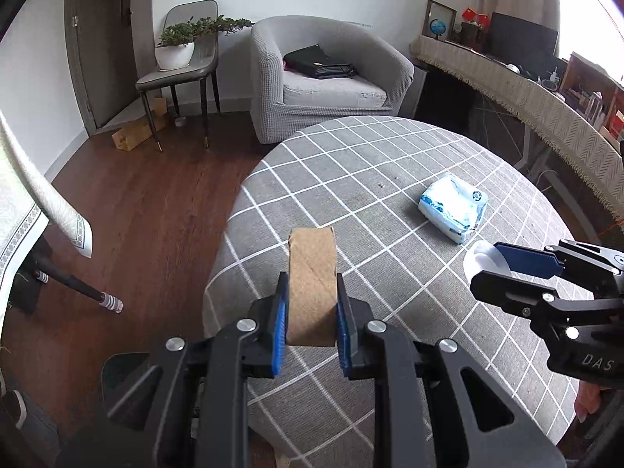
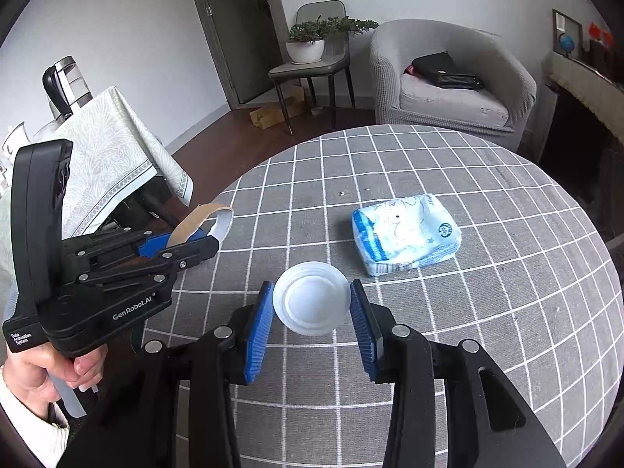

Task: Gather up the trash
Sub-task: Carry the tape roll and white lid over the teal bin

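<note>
My left gripper (image 1: 311, 312) is shut on a flattened brown cardboard tube (image 1: 312, 284) and holds it above the near left edge of the round grey checked table (image 1: 351, 163). In the right wrist view the left gripper (image 2: 187, 240) shows at the left with the tube (image 2: 195, 220) in it. My right gripper (image 2: 311, 312) has its blue pads on both sides of a white translucent plastic cup (image 2: 311, 298), seen bottom-on. In the left wrist view the right gripper (image 1: 507, 263) comes in from the right with the cup (image 1: 481, 261).
A blue and white tissue pack (image 2: 405, 238) lies on the table beyond the cup, also in the left wrist view (image 1: 454, 206). A grey armchair (image 1: 323, 78) with a black bag, a chair with a potted plant (image 1: 175, 50), and a clothed side table (image 2: 113, 156) stand around.
</note>
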`<state>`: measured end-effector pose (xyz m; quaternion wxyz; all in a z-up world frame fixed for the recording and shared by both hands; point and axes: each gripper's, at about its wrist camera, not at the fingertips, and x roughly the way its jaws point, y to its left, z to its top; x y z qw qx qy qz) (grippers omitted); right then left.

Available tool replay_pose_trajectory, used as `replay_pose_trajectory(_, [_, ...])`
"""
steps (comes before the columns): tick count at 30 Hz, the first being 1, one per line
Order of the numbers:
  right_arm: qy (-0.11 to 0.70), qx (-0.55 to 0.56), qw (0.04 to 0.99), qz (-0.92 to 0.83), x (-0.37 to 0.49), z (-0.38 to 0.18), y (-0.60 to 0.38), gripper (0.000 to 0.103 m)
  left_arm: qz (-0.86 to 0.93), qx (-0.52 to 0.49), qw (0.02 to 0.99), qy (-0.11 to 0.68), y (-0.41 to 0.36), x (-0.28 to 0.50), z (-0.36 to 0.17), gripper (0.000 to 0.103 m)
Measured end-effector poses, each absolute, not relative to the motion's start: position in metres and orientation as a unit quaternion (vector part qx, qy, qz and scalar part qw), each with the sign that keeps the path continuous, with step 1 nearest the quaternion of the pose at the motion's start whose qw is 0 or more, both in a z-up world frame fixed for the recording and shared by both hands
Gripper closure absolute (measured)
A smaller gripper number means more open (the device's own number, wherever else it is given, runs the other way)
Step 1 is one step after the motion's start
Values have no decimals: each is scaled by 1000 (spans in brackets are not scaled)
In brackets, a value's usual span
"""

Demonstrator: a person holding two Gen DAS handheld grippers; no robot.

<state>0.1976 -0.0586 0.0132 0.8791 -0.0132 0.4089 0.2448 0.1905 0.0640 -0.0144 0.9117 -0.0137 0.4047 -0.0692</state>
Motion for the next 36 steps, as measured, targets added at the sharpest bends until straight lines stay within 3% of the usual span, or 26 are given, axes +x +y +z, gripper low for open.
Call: replay_pose_trajectory(36, [386,-41,854,346,169,18,102,63,49,-73,881,465,249,118,-69,80])
